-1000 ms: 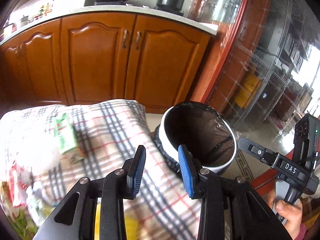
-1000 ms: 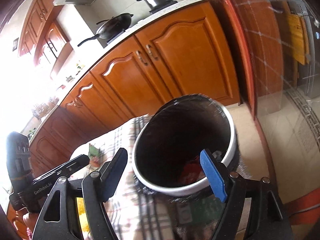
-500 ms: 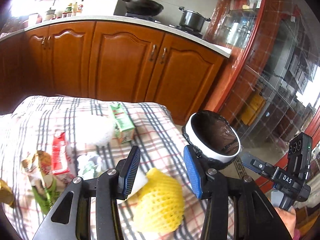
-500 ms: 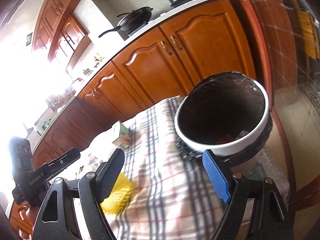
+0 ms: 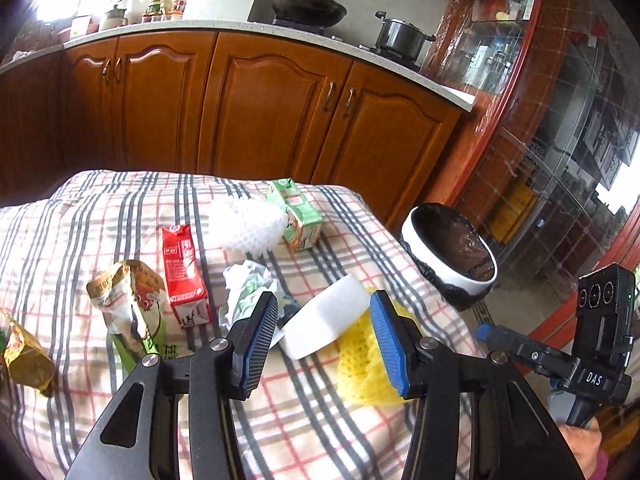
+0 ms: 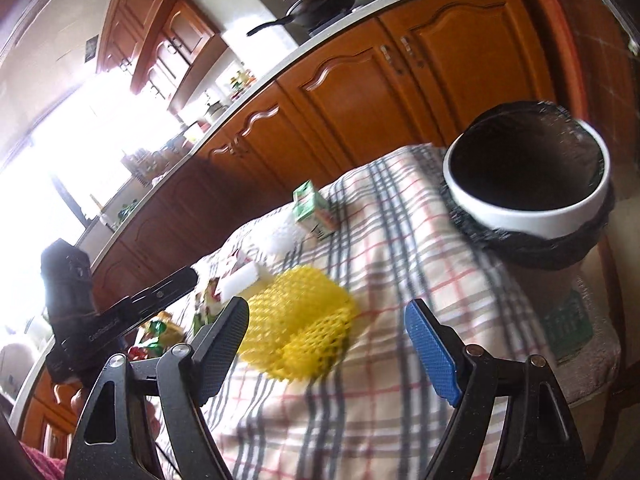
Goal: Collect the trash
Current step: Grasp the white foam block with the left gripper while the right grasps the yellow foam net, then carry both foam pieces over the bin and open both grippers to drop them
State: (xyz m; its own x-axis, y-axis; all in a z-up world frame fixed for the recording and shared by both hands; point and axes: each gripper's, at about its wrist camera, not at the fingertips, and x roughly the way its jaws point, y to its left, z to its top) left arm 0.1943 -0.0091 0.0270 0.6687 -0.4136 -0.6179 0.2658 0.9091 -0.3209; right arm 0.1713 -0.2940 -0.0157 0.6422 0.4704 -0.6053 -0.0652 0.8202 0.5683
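Observation:
Trash lies on a plaid-covered table: a yellow foam net, a white foam block, a crumpled wrapper, a red carton, a green carton, a white foam net and a snack bag. A white bin with a black liner stands past the table's right edge. My left gripper is open and empty above the white block. My right gripper is open and empty over the yellow net.
Wooden kitchen cabinets run behind the table, with a wok and a pot on the counter. A crumpled brown wrapper lies at the table's left edge. A glass-fronted cabinet stands to the right.
Both grippers have pulled back from the bin toward the table. The trash on the cloth has come into view. Both grippers stay open and empty.

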